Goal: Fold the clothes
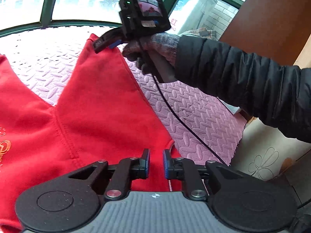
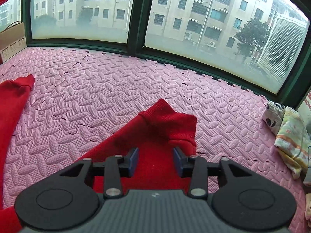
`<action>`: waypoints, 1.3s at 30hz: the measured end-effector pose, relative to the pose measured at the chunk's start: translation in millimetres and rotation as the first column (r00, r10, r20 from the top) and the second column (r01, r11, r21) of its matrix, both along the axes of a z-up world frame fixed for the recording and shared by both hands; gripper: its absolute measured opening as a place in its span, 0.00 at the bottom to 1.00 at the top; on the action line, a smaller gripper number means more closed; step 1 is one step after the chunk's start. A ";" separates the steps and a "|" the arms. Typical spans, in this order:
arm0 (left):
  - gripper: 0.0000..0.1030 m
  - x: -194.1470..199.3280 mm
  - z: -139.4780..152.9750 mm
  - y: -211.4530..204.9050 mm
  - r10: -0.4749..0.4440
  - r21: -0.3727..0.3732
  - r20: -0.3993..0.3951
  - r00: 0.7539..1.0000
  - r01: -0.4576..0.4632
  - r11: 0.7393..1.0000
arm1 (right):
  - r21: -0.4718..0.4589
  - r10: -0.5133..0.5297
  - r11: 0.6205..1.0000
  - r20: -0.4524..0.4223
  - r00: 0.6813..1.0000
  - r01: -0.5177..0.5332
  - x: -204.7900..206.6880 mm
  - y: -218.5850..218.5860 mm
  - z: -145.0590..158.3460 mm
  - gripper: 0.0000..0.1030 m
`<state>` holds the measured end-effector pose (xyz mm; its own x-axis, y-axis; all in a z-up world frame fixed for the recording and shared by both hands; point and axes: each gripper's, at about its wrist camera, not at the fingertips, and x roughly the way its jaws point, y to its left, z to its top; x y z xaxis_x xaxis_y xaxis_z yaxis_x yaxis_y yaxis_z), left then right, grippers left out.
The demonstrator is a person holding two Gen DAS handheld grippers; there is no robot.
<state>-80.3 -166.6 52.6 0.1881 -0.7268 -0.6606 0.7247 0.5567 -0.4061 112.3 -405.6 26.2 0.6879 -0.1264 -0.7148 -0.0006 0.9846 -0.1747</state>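
Your red top (image 1: 93, 120) lies spread on the pink mat (image 2: 136, 81). Your left gripper (image 1: 156, 162) hangs over its edge, jaws a little apart, holding nothing. Your right gripper (image 2: 156, 160) is wide open over the sleeve cuff (image 2: 167, 116)

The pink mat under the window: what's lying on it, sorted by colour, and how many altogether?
Red: 1, the red sweatshirt, spread out with both sleeves stretched away.
Patterned, pale: 2, a white cloth with dark spots and a yellowish floral cloth, bunched at the mat's right edge.
Total: 3 pieces of cloth. More fabric may lie past the right edge; I cannot tell.
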 end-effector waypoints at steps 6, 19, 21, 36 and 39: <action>0.22 3.1 15.0 58.8 0.222 0.011 0.044 0.974 -0.223 0.975 | 0.005 0.112 0.994 0.017 0.994 -0.112 -33.9 25.3 22.3 0.43; 0.42 10.9 -10.6 151.6 0.624 0.124 -0.007 0.781 -0.618 0.776 | 0.046 0.395 0.917 0.034 0.918 -0.396 -145.3 115.2 42.3 0.51; 0.42 12.3 -15.4 151.6 0.623 0.136 -0.021 0.782 -0.615 0.776 | 0.043 0.426 0.903 0.047 0.904 -0.428 -158.2 127.6 45.6 0.51; 0.09 -10.1 -18.9 165.3 0.661 0.072 -0.097 0.744 -0.657 0.750 | 0.046 0.520 0.853 0.018 0.854 -0.521 -198.1 189.4 17.2 0.52; 0.07 -14.2 -13.3 167.3 0.659 0.073 -0.067 0.749 -0.655 0.752 | 0.000 0.514 0.858 -0.015 0.858 -0.514 -204.3 185.1 11.1 0.52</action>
<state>-94.5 0.7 39.3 0.5522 -0.4152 -0.7230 0.1382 0.9008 -0.4118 -91.9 -220.5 37.3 0.6456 0.2395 -0.7252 -0.5086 0.8432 -0.1743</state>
